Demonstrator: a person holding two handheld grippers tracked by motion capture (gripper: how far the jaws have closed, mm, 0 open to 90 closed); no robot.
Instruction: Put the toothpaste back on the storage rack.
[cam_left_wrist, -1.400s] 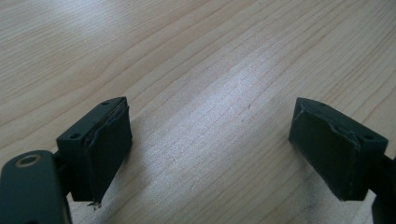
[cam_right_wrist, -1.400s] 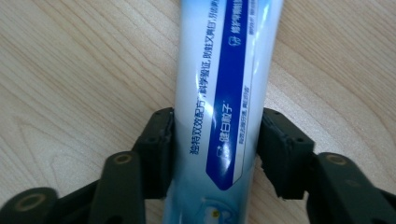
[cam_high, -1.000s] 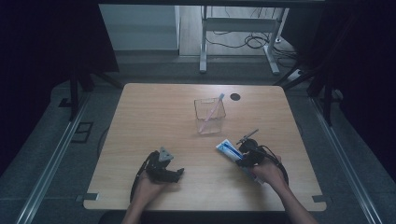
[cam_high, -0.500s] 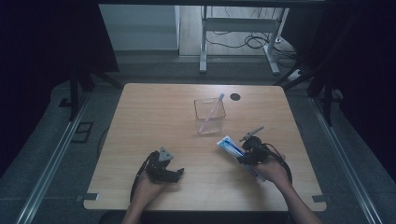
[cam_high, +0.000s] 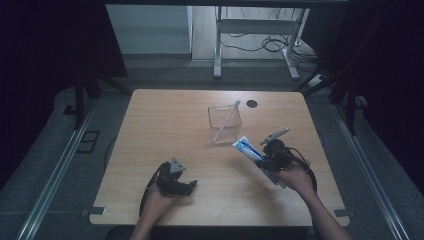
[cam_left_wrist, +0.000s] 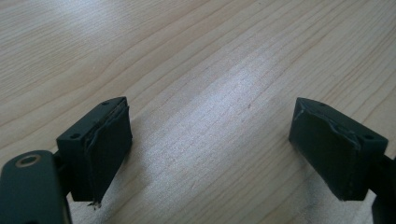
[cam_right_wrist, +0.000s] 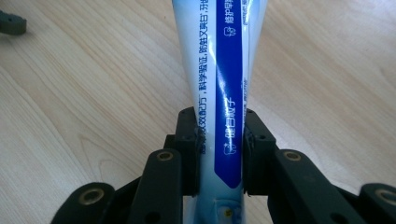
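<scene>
High view: wooden table (cam_high: 165, 120) amid dark surroundings.

**Chinese print on the toothpaste tube**

The toothpaste tube (cam_right_wrist: 219, 84) carries the one readable text: white Chinese characters run lengthwise down its dark blue stripe, and a line of small dark Chinese characters runs along the white band just beside that stripe. A further line at the tube's right edge is too blurred to read.
</scene>
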